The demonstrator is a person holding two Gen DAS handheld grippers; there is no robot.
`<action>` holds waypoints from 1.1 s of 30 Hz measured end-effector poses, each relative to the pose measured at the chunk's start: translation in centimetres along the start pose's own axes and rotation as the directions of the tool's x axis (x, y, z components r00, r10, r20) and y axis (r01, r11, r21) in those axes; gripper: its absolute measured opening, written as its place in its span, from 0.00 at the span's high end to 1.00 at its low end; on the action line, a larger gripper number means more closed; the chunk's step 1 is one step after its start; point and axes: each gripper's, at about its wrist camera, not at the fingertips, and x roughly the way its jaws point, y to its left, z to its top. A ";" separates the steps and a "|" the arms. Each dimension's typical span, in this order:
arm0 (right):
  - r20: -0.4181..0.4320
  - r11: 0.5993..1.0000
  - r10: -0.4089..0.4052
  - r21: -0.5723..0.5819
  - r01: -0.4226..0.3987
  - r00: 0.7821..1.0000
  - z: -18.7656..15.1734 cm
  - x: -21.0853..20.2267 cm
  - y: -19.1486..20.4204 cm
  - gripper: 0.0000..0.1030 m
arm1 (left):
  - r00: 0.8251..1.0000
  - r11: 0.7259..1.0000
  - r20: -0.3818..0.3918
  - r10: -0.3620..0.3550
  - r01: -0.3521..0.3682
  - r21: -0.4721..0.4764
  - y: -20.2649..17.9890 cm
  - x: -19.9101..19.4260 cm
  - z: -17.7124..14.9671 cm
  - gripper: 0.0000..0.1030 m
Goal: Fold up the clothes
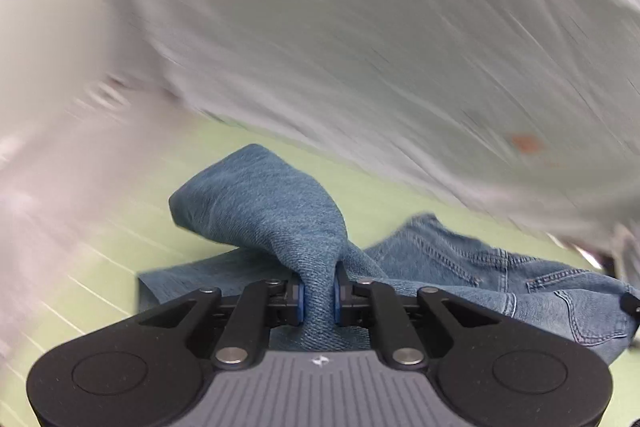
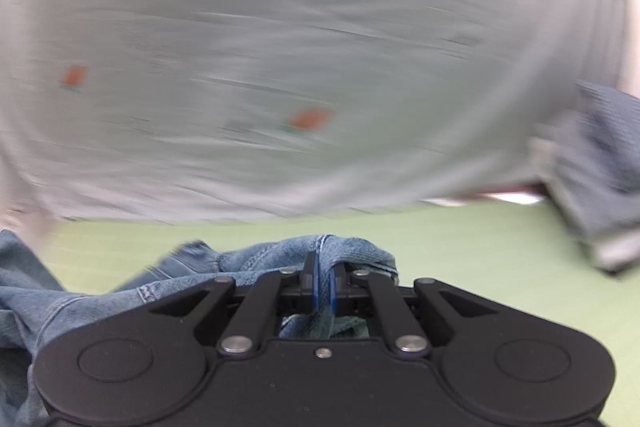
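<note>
The jeans (image 1: 480, 279) are held at two points and are partly lifted off the green bench (image 1: 380, 195), the slack denim trailing on the surface between the two grippers. The left gripper (image 1: 319, 297) has its jaws closed on a thick bunched fold of denim, which rises ahead of the jaws as a rounded hump; the right gripper (image 2: 323, 287) has its jaws closed almost fully on a thin seamed edge of the same garment (image 2: 320, 251). A white cloth with small orange motifs (image 2: 280, 47) fills the far side of the bench in both wrist views and is heavily blurred, so its exact nature cannot be determined. A second folded item, bluish and also blurred (image 2: 600, 167), lies toward the far right corner of the bench. For the fold to be made well, both grips should be kept firm until the denim has been laid down, since a heavy fabric is likely to slip from a thin edge grip. The two held points should be kept level and drawn apart so that the span between them is taut. The garment should be laid on bare green surface, clear of the white cloth, and the edges aligned before either pair of jaws is released.
</note>
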 end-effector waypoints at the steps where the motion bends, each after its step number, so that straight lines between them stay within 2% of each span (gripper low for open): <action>1: -0.014 0.999 -0.044 0.003 0.044 0.999 -0.5 -0.5 -2.5 0.95 | 0.999 1.000 -0.041 -0.025 0.025 0.015 -2.1 0.7 -1.4 0.82; 5: -0.108 0.980 -0.197 0.002 0.199 0.974 -3.0 -1.5 -11.8 0.94 | 0.985 0.994 -0.150 -0.081 0.090 0.055 -8.3 1.5 -6.5 0.76; 7: -0.205 0.972 -0.231 0.000 0.236 0.951 -4.6 -1.3 -15.5 0.93 | 0.985 0.996 -0.167 -0.053 0.064 0.062 -9.9 1.0 -8.8 0.63; 9: -0.282 0.973 -0.221 0.003 0.231 0.934 -6.1 -1.3 -18.5 0.91 | 0.986 0.998 -0.164 -0.012 0.021 0.058 -10.4 0.2 -10.2 0.58; 11: -0.308 0.978 -0.189 0.030 0.208 0.932 -7.4 -2.1 -20.0 0.85 | 0.988 0.999 -0.150 0.041 -0.036 0.036 -10.1 -0.8 -11.2 0.56; 16: -0.289 0.985 -0.134 0.067 0.160 0.948 -8.4 -3.3 -20.4 0.61 | 0.974 0.977 -0.114 0.195 -0.202 -0.061 -7.6 -3.3 -12.8 0.42; 17: -0.281 0.985 -0.120 0.084 0.149 0.952 -8.3 -3.5 -20.3 0.52 | 0.968 0.969 -0.111 0.224 -0.233 -0.077 -6.9 -3.7 -12.9 0.40; 19: -0.263 0.986 -0.092 0.109 0.124 0.960 -7.8 -3.4 -20.1 0.46 | 0.953 0.951 -0.117 0.278 -0.290 -0.105 -5.7 -4.4 -13.2 0.34; 21: -0.247 0.987 -0.087 0.107 0.116 0.965 -7.2 -3.3 -19.8 0.44 | 0.937 0.934 -0.135 0.323 -0.338 -0.117 -4.5 -4.9 -13.5 0.32; 23: -0.230 0.987 -0.099 0.099 0.124 0.968 -7.0 -3.4 -19.6 0.35 | 0.921 0.918 -0.156 0.357 -0.377 -0.124 -3.4 -5.1 -13.8 0.30; 25: -0.212 0.987 -0.113 0.090 0.135 0.971 -6.9 -3.5 -19.3 0.28 | 0.910 0.910 -0.191 0.367 -0.394 -0.129 -2.3 -4.7 -14.2 0.24; 28: -0.190 0.985 -0.150 0.062 0.164 0.970 -6.9 -3.9 -19.2 0.22 | 0.903 0.908 -0.224 0.366 -0.399 -0.127 -1.0 -4.0 -14.8 0.24; 31: -0.210 0.979 -0.139 0.116 0.166 0.968 -6.9 -4.2 -19.6 0.21 | 0.900 0.913 -0.257 0.353 -0.391 -0.116 -0.1 -2.9 -15.3 0.24; 33: -0.225 0.979 -0.139 0.113 0.168 0.964 -7.1 -4.4 -18.8 0.21 | 0.900 0.920 -0.276 0.338 -0.378 -0.106 0.3 -2.0 -15.5 0.24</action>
